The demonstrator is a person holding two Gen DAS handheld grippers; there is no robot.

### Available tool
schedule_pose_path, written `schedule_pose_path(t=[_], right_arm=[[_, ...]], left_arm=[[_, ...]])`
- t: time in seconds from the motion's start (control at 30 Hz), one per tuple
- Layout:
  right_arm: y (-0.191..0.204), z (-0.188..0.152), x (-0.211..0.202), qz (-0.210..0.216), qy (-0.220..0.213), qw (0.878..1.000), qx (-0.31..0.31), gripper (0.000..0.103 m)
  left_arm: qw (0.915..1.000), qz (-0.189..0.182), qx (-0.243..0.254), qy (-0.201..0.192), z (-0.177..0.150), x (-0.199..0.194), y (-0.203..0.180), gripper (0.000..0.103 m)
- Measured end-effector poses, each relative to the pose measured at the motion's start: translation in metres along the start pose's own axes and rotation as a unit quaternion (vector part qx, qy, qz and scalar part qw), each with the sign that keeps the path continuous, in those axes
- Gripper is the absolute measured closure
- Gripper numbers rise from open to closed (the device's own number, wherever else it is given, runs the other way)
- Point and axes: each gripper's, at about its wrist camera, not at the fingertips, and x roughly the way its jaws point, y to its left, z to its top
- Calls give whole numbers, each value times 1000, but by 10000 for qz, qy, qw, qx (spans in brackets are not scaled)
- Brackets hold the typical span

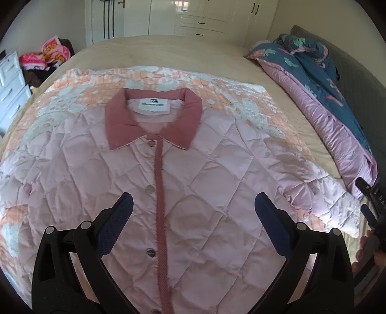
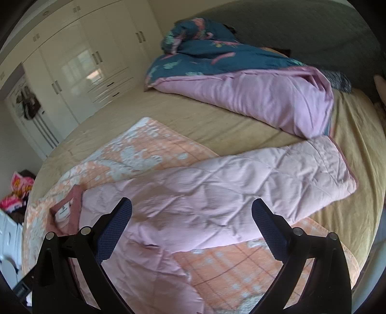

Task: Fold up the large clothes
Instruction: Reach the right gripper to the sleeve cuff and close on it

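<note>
A pale pink quilted jacket (image 1: 193, 183) lies flat, front up and buttoned, on an orange-and-white patterned blanket (image 1: 168, 79) spread over the bed (image 1: 183, 48), its darker pink collar (image 1: 154, 120) pointing toward the far wardrobe (image 1: 193, 17). The left gripper (image 1: 193, 207) hovers over the jacket's middle, jaws wide apart and holding nothing, with the dark pink button placket (image 1: 160, 198) running between its two blue pads (image 1: 115, 224). The right gripper (image 2: 191, 210) is likewise spread open and empty above the jacket's shoulder area, and the one sleeve (image 2: 277, 169) stretches out ahead of it, off the blanket edge onto the tan sheet (image 2: 217, 116). That sleeve's cuff ends just beside a rolled-up duvet (image 2: 253, 96), lilac underneath and teal-patterned on top, which lines that side of the bed. In the left wrist view the right gripper shows at the frame's edge, with fingers (image 1: 361, 253) of the hand holding it. Bare sheet lies open beyond the collar. Past the opposite bed edge stand white drawers (image 1: 9, 82) and a pink heap of clothes (image 1: 45, 55)
</note>
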Motion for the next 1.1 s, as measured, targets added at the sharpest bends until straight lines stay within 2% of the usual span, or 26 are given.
schedule_pose_path(t=[0.1, 0.33, 0.53, 0.8, 1.0, 1.1], right_arm=[[-14, 3, 6, -177, -57, 9997, 151, 4], [-59, 3, 35, -657, 183, 9952, 709, 4], [-91, 1, 48, -739, 282, 9877, 1348, 4], [-132, -3, 59, -912, 339, 9704, 2209, 4], [-155, -6, 68, -1191, 476, 9595, 2509, 4], [-170, -7, 78, -1195, 568, 9526, 2741, 4]], left_arm=[[9999, -46, 28, 89, -2, 10, -8, 8], [9996, -48, 123, 241, -5, 30, -28, 8], [9992, -73, 187, 358, -4, 42, -43, 8], [9993, -19, 176, 333, 0, 51, -52, 8], [9992, 28, 191, 351, 1, 55, -55, 8], [9991, 33, 181, 372, 2, 58, -53, 8]])
